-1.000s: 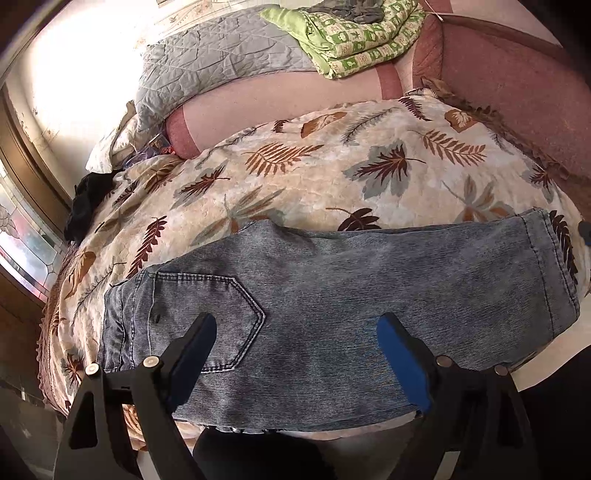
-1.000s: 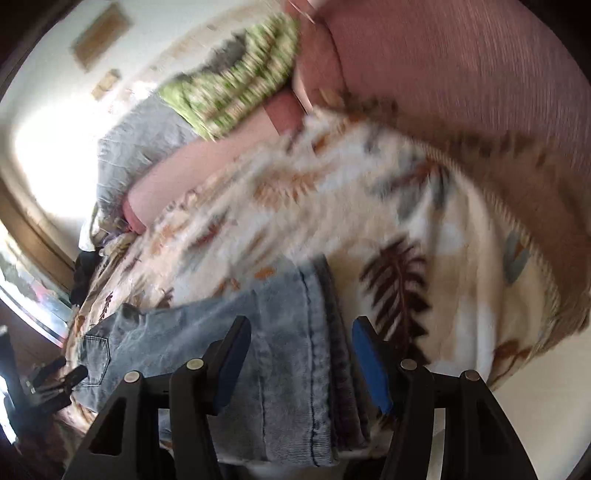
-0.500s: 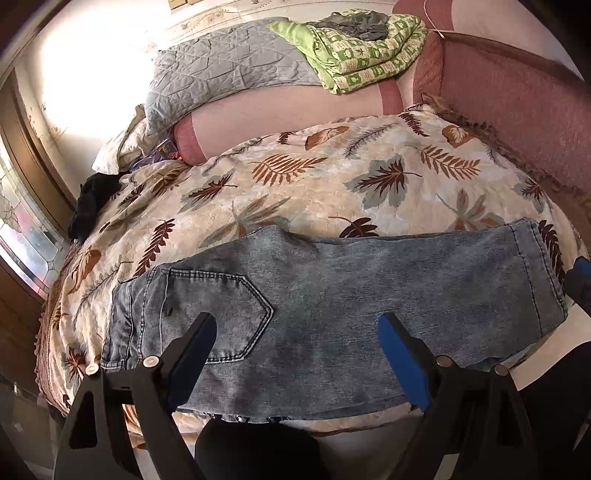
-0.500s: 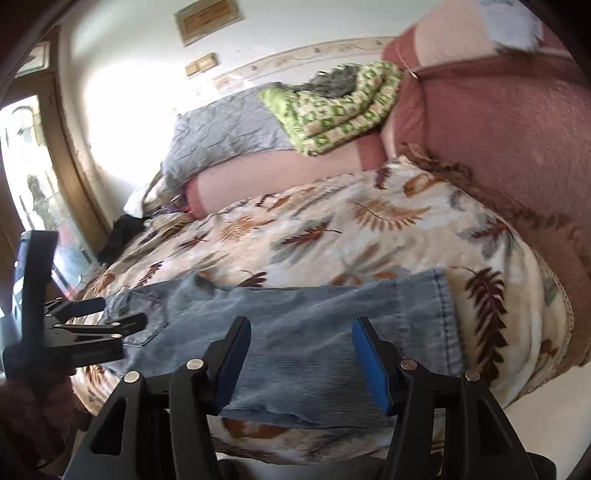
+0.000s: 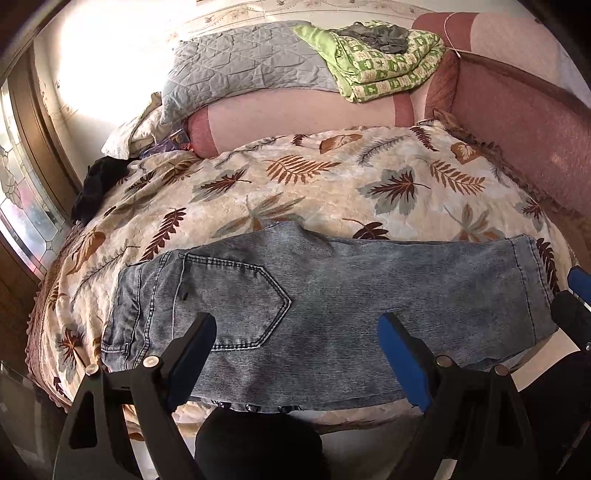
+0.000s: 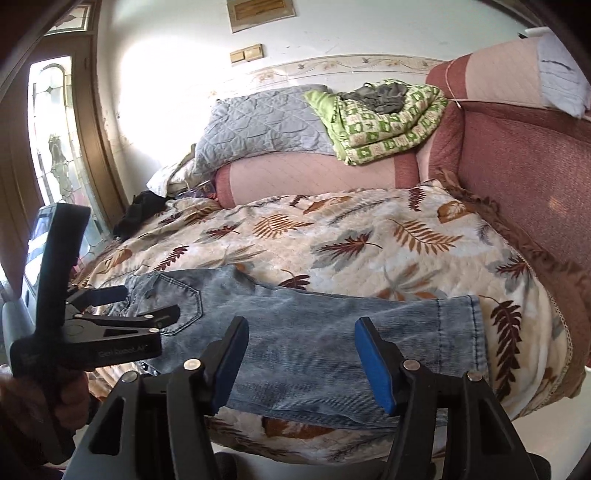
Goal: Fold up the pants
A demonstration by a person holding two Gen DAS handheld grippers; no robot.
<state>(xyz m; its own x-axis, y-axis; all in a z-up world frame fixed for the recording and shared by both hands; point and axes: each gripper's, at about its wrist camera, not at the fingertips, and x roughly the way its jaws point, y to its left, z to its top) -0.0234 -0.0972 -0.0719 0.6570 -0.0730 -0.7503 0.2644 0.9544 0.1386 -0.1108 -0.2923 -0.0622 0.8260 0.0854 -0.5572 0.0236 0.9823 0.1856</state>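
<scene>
Pants (image 5: 332, 314) flat on bedspread (image 5: 332, 192), legs stacked | left gripper (image 5: 295, 354) wide, empty | right gripper (image 6: 299, 354) opening, empty | next fold: pinch both hem layers, carry squarely to waistband

Black plastic left gripper (image 5: 297, 354), blue pads (image 5: 404, 360) inside, silver screws (image 5: 149, 361) at seven o'clock, faint lettering (image 6: 122, 351) on its side

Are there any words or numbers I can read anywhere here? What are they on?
"GenRobot.AI", roughly, small pale print on the side of the left gripper.
Framed plaque on the wall: has writing, too blurred to read.
Jeans: no readable label.
</scene>
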